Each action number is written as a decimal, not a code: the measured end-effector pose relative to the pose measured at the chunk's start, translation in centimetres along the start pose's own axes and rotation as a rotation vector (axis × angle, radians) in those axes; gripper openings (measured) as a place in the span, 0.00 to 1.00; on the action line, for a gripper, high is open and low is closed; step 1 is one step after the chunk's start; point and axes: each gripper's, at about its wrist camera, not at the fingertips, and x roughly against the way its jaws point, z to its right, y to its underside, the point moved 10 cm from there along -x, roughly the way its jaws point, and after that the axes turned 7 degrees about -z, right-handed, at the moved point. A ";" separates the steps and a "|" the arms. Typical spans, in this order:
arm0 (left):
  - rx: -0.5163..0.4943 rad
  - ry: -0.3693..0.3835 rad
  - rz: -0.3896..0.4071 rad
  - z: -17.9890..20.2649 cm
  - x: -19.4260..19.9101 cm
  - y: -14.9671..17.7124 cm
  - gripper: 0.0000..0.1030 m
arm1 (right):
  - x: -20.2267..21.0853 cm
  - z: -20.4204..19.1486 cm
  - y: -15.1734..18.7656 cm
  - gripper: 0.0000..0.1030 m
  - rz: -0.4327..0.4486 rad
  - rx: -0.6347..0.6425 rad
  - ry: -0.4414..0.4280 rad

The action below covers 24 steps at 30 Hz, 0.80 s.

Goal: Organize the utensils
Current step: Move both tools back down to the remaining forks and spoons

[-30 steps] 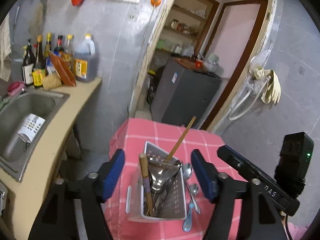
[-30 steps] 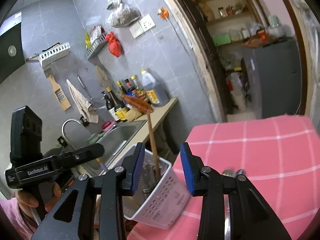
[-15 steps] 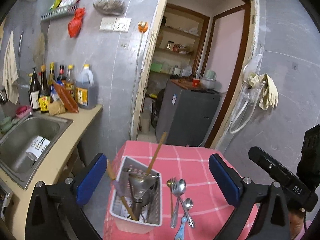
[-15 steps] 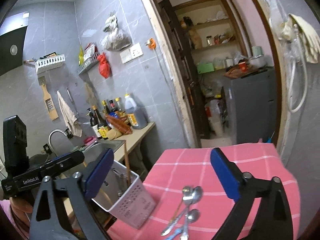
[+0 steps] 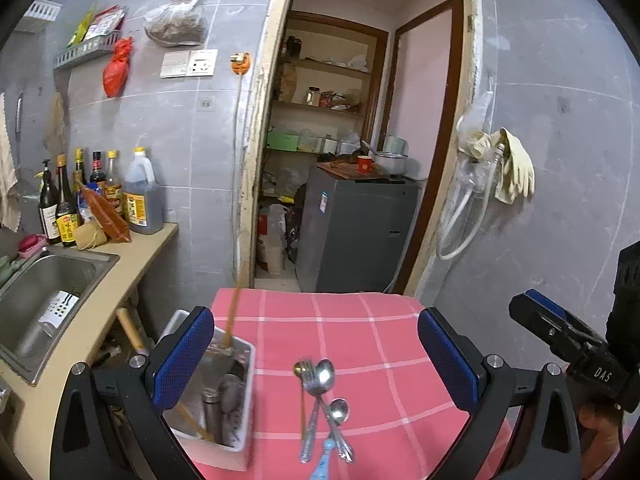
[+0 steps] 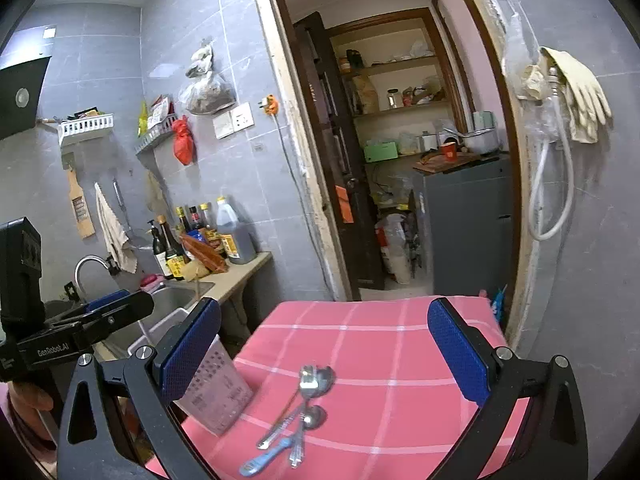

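Nearest the left wrist camera, the left gripper point(image 5: 316, 354) stands with its jaws spread wide and nothing between the pads; they have just been opening, and the right gripper point(image 6: 324, 352) has done the same and is likewise empty. Both look parked above the near edge of the table, probably to take stock before the next pick. Just beyond the left gripper's fingertips, on the pink checked tablecloth point(image 5: 360, 320), lies a loose bundle of cutlery point(image 5: 320, 404): a fork, two or three metal spoons and a small blue-handled piece, crossed over one another with handles toward the cameras; the blur keeps me from counting them surely. Beside them to the left, at the table's corner, stands the white perforated utensil caddy point(image 5: 240, 412), partly behind the left gripper's left finger. It already holds a metal ladle or spatula and some chopsticks, one leaning up and away. The loose cutlery sits between the open fingers in both views, ahead and below, so either gripper could drop onto it. Farther back, a steel sink point(image 5: 44, 296) and sauce bottles point(image 5: 96, 196) line the counter.
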 end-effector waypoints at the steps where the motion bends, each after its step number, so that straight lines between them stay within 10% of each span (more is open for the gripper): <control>1: -0.003 0.001 0.000 0.5 -0.1 0.2 1.00 | 0.1 0.4 0.1 0.99 0.000 0.001 0.003; 24: -0.002 0.082 -0.202 5.7 -7.5 5.5 0.95 | -3.9 9.9 6.8 0.96 -0.200 -0.115 -0.041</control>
